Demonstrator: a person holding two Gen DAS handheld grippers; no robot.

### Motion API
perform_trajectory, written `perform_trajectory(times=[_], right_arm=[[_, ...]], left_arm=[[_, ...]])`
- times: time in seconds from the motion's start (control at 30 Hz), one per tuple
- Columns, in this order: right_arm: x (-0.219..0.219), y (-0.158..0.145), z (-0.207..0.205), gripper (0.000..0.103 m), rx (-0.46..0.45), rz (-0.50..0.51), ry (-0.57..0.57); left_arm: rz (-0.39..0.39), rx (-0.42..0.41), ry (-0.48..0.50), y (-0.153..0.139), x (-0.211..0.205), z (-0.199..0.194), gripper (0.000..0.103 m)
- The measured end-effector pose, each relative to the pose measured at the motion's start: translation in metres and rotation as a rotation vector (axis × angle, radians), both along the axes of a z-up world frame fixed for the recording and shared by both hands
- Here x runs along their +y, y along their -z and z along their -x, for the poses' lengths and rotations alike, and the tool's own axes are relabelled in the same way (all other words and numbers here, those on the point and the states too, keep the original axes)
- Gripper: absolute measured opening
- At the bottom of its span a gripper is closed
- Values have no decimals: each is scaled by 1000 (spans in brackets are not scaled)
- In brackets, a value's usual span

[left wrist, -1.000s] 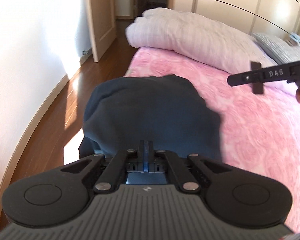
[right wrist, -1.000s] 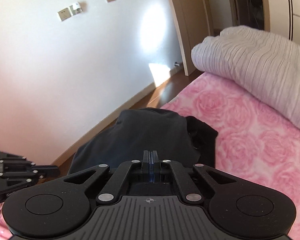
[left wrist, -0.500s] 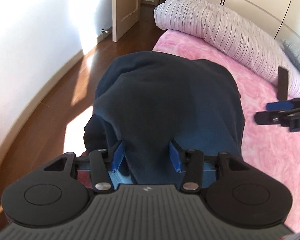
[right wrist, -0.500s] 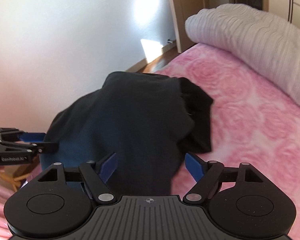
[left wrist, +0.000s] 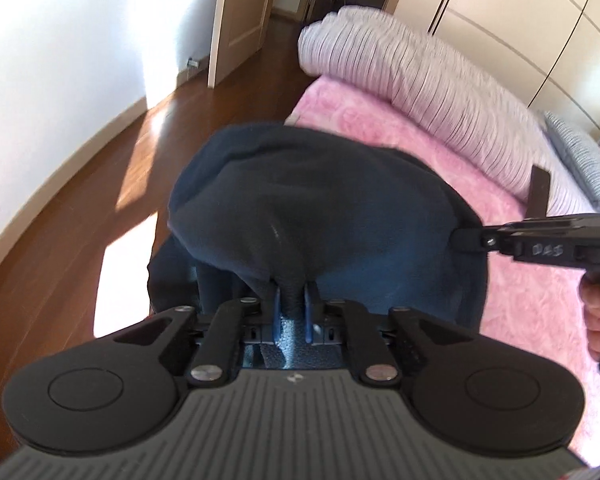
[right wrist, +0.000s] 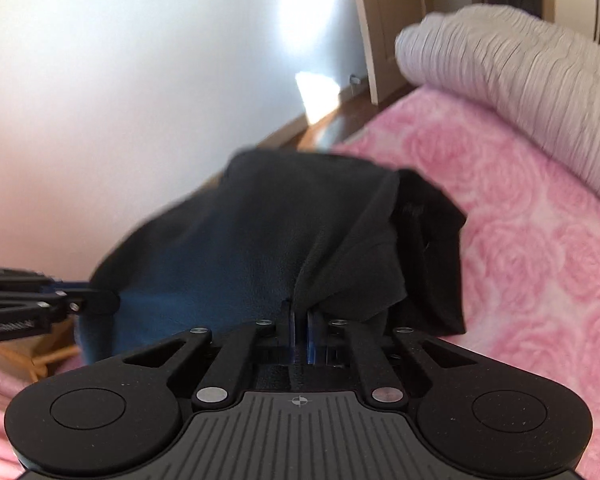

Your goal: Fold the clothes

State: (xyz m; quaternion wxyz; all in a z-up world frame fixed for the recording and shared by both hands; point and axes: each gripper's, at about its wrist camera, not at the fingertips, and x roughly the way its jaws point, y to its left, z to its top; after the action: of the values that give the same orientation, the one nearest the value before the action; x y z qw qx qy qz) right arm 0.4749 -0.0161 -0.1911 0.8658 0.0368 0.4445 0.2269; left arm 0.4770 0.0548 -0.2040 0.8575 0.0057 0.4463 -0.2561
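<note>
Navy fleece garment point(left wrist: 320, 216) is pinched along its near edge by left gripper point(left wrist: 291, 307) and right gripper point(right wrist: 299, 318), raised over the pink bedspread point(right wrist: 540, 248). Equal tension is advised; corners are to be kept level.

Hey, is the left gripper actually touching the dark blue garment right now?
Touching. The left wrist view shows the left gripper closed on a bunched fold of the dark blue garment, with the cloth pinched between its blue pads.
</note>
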Motion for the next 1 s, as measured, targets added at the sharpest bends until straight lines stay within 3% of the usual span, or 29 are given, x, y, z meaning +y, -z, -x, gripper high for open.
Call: perform_trajectory(times=[0.23, 0.47, 0.73, 0.83, 0.97, 1.0], right_arm=[[-26, -88, 65, 3, -102, -64, -71], [-121, -122, 175, 3, -102, -9, 6], [-274, -148, 309, 3, -128, 128, 153], [-336, -156, 361, 3, -143, 198, 216], [-414, -148, 425, 4, -56, 236, 361], [-430, -142, 438, 4, -16, 246, 385]], left_arm=[[26, -78, 87, -52, -24, 63, 6], [60, -86, 257, -92, -89, 181, 4], [108, -34, 495, -110, -238, 347, 3], [141, 39, 583, -108, -309, 410, 3], [148, 119, 730, -104, -390, 474, 7], [135, 127, 756, -103, -401, 482, 15]])
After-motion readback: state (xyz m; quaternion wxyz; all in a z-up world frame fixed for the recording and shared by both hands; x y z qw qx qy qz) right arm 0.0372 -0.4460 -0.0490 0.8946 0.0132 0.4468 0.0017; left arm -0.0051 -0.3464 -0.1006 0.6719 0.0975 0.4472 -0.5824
